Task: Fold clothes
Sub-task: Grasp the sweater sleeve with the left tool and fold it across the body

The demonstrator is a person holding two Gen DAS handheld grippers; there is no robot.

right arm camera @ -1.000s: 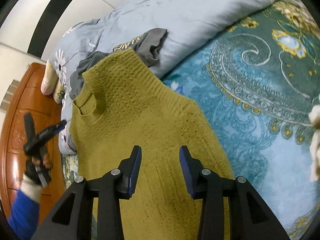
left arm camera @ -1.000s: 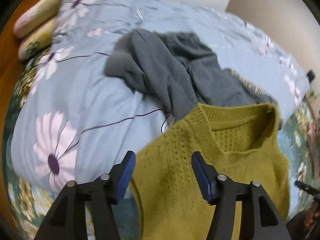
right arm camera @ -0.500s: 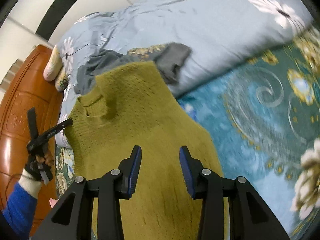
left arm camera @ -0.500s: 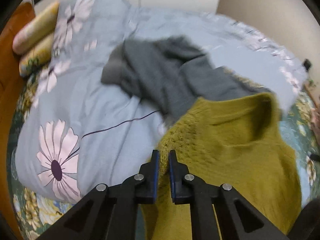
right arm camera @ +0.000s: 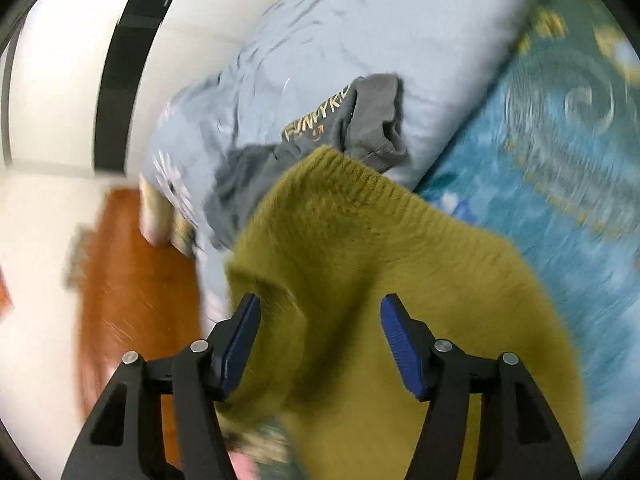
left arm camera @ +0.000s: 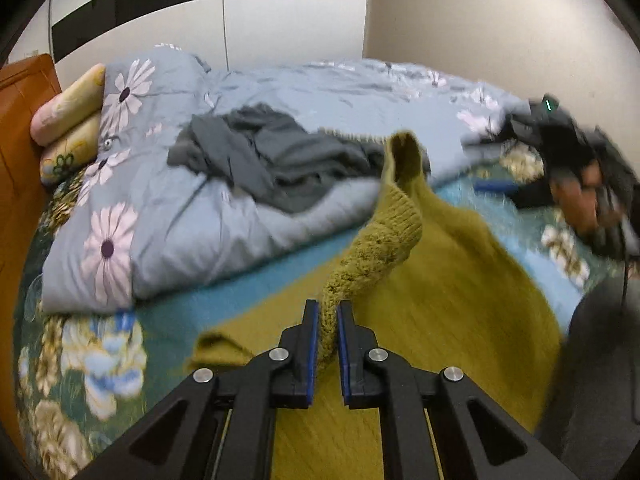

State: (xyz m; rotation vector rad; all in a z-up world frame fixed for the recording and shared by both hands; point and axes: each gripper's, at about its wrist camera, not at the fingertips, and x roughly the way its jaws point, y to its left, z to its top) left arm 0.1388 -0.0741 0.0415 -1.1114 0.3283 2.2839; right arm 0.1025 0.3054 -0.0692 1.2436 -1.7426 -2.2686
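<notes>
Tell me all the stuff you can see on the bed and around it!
sweater: 1, mustard yellow knit, on the bedsheet, one edge lifted
grey clothes: 1 crumpled pile, dark grey with yellow print, on the duvet
duvet: 1, pale blue with flowers, heaped across the bed
bedsheet: 1, teal with gold and floral pattern, under everything
pillows: 2, cream and floral, stacked by the headboard
headboard: 1, orange-brown wood, at the bed's end
wardrobe: 1, white with a black stripe, behind the bed
left gripper: 1, black with blue pads, shut on the sweater's edge
right gripper: 1, black with blue pads, open above the sweater
</notes>
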